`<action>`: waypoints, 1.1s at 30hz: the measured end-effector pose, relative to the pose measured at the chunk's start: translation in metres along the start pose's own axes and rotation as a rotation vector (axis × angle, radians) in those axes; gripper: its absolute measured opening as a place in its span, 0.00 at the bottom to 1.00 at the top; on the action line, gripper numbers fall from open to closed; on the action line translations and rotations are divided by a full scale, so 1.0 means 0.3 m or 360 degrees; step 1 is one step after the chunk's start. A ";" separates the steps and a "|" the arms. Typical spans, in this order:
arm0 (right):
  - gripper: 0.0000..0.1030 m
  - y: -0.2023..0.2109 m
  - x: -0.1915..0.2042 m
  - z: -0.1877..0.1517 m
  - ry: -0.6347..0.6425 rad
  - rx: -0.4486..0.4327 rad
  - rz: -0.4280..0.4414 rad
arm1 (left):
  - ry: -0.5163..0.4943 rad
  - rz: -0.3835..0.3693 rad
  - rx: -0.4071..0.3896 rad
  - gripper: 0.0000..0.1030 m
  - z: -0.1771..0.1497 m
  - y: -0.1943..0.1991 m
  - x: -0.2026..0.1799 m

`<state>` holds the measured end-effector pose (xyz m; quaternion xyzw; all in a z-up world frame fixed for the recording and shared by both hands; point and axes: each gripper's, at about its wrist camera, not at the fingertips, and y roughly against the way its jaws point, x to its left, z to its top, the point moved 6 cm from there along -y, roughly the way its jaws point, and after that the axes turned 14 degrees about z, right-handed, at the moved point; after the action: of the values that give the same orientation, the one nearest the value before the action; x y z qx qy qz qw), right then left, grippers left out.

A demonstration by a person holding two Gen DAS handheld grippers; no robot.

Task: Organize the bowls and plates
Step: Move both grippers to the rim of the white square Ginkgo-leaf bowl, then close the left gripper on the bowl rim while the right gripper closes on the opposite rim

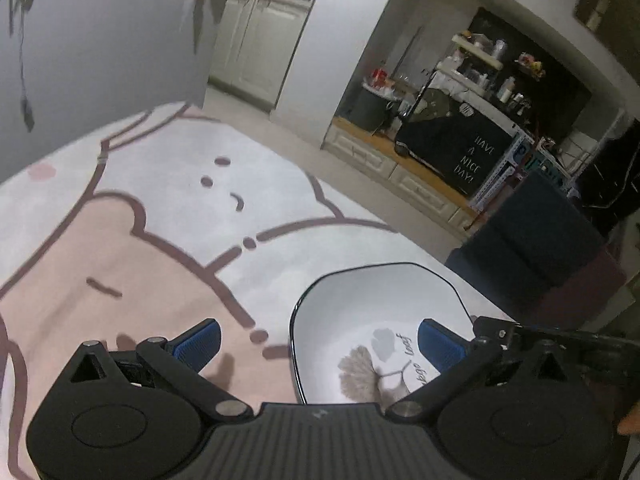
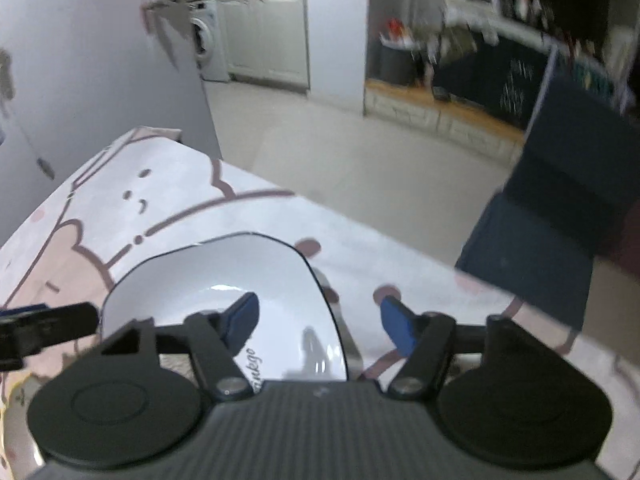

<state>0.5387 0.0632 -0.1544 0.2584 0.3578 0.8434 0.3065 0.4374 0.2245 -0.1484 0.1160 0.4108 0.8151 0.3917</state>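
A white plate (image 1: 372,320) is seen lying flat on the bench (image 1: 140,280), toward its near right part. The plate is glossy ceramic, rounded-angular in outline, edged by a thin dark line, with a pale leaf print and script lettering.

The left tool (image 1: 320,344) is held with its jaws wide apart, the plate's left rim between them, nothing gripped; one blue ribbed pad (image 1: 200,342) is over the cloth, the other over the plate's well. The right tool (image 2: 316,322) is likewise parted and empty, straddling the plate's right rim (image 2: 328,312); pad contact is not seen.

The step is judged to be a two-sided rim grasp. It would be done best if each pad pair were set squarely across the rim before being closed, since glazed ceramic is slippery and the raised lip is thin.

The bench cloth is soft, matte, pink and white, printed with cartoon outlines.
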 end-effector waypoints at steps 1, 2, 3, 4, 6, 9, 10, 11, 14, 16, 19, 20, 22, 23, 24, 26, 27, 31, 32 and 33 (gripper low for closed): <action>0.62 -0.004 -0.019 -0.006 -0.0020 0.0012 0.0006 | -0.0038 -0.0016 -0.0026 1.00 -0.005 0.001 -0.008; 0.60 -0.012 -0.028 -0.010 -0.0038 0.0023 0.0006 | -0.0062 -0.0045 -0.0025 1.00 -0.004 -0.002 -0.017; 0.56 -0.025 -0.031 -0.004 -0.0044 0.0027 0.0007 | -0.0075 -0.0077 -0.0006 1.00 -0.009 -0.004 -0.026; 0.52 -0.028 -0.035 -0.005 -0.0047 0.0026 0.0008 | -0.0072 -0.0115 0.0031 1.00 -0.014 -0.008 -0.032; 0.43 -0.032 -0.045 -0.007 -0.0072 0.0026 0.0008 | -0.0052 -0.0205 0.0105 1.00 -0.022 -0.014 -0.046; 0.37 -0.056 -0.050 -0.011 -0.0109 0.0064 0.0037 | -0.0050 -0.0331 0.0176 1.00 -0.029 -0.017 -0.061; 0.37 -0.068 -0.046 -0.014 -0.0106 0.0085 0.0048 | -0.0056 -0.0334 0.0189 0.99 -0.030 -0.020 -0.062; 0.37 -0.074 -0.041 -0.023 -0.0097 0.0110 0.0052 | -0.0062 -0.0326 0.0190 0.98 -0.030 -0.024 -0.060; 0.37 -0.078 -0.023 -0.033 -0.0075 0.0136 0.0037 | -0.0027 -0.0318 0.0244 0.86 -0.034 -0.046 -0.047; 0.33 -0.082 -0.043 -0.033 -0.0067 0.0157 0.0046 | -0.0002 -0.0321 0.0288 0.79 -0.037 -0.064 -0.034; 0.20 -0.071 -0.049 -0.038 -0.0053 0.0137 0.0005 | -0.0037 -0.0309 0.0306 0.66 -0.044 -0.084 -0.029; 0.18 -0.066 -0.053 -0.039 -0.0071 0.0127 0.0018 | -0.0047 -0.0309 0.0320 0.63 -0.047 -0.090 -0.027; 0.16 -0.059 -0.052 -0.041 -0.0058 0.0125 0.0029 | -0.0063 -0.0308 0.0335 0.60 -0.052 -0.097 -0.022; 0.16 -0.054 -0.050 -0.043 -0.0041 0.0131 0.0029 | -0.0079 -0.0303 0.0344 0.58 -0.052 -0.100 -0.022; 0.15 -0.051 -0.049 -0.043 -0.0032 0.0137 0.0027 | -0.0092 -0.0300 0.0353 0.56 -0.052 -0.102 -0.017; 0.15 -0.050 -0.045 -0.043 -0.0016 0.0153 0.0016 | -0.0120 -0.0304 0.0385 0.55 -0.056 -0.108 -0.013; 0.15 -0.049 -0.043 -0.045 -0.0004 0.0162 0.0014 | -0.0122 -0.0312 0.0402 0.55 -0.057 -0.112 -0.011; 0.13 -0.044 -0.050 -0.056 -0.0009 0.0164 0.0028 | -0.0150 -0.0358 0.0498 0.55 -0.082 -0.134 -0.017; 0.13 -0.041 -0.053 -0.061 -0.0025 0.0155 0.0031 | -0.0155 -0.0372 0.0511 0.54 -0.087 -0.136 -0.021; 0.13 -0.038 -0.056 -0.065 -0.0046 0.0145 0.0032 | -0.0165 -0.0375 0.0512 0.53 -0.090 -0.139 -0.024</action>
<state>0.5411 0.0491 -0.1787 0.2878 0.3886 0.8255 0.2911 0.4511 0.2184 -0.1962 0.1700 0.5257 0.6803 0.4815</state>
